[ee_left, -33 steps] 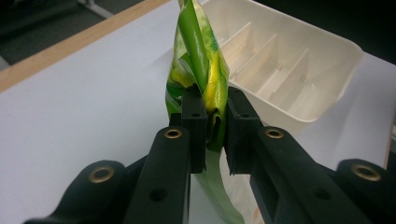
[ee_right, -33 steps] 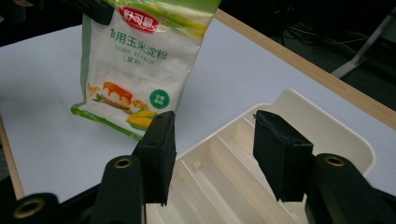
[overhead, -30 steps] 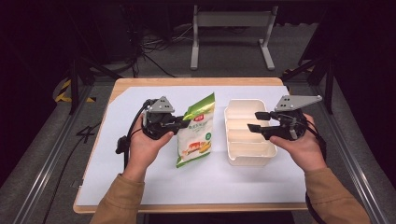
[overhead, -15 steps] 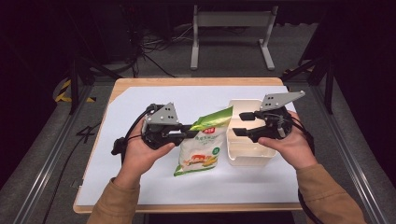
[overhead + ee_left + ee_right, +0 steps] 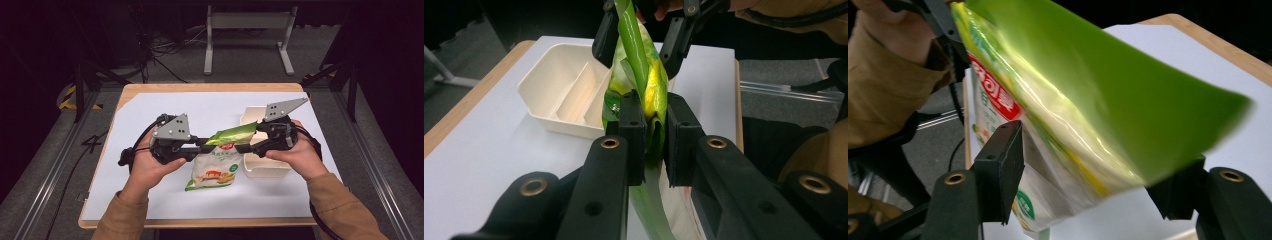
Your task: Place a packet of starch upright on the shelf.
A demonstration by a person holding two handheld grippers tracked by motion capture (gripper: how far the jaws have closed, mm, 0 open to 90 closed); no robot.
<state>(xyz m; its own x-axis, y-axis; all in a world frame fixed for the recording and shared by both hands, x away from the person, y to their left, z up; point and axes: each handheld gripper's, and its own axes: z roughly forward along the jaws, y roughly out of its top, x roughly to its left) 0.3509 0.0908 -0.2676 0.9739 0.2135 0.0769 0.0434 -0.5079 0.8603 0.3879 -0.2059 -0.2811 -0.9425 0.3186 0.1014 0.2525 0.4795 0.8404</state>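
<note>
Both hands have closed inward – the snack bag [image 5: 220, 155] is lifted off the tabletop [image 5: 150, 115]. Left gripper [image 5: 655, 140] fingers clamp its top edge; right gripper [image 5: 1093, 170] fingers, wide, straddle the opposite end beside the tray [image 5: 265, 167].

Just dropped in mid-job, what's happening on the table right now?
A person is working a green snack bag with two hand-held claws. The left claw is shut on the bag's top edge, its jaws pinching the green film. The right claw has come to the other end of that edge; its jaws bracket the bag but show a gap, so it reads as open. The bag's top is lifted while its lower part hangs toward the white table cover, beside a cream divided tray.
</note>
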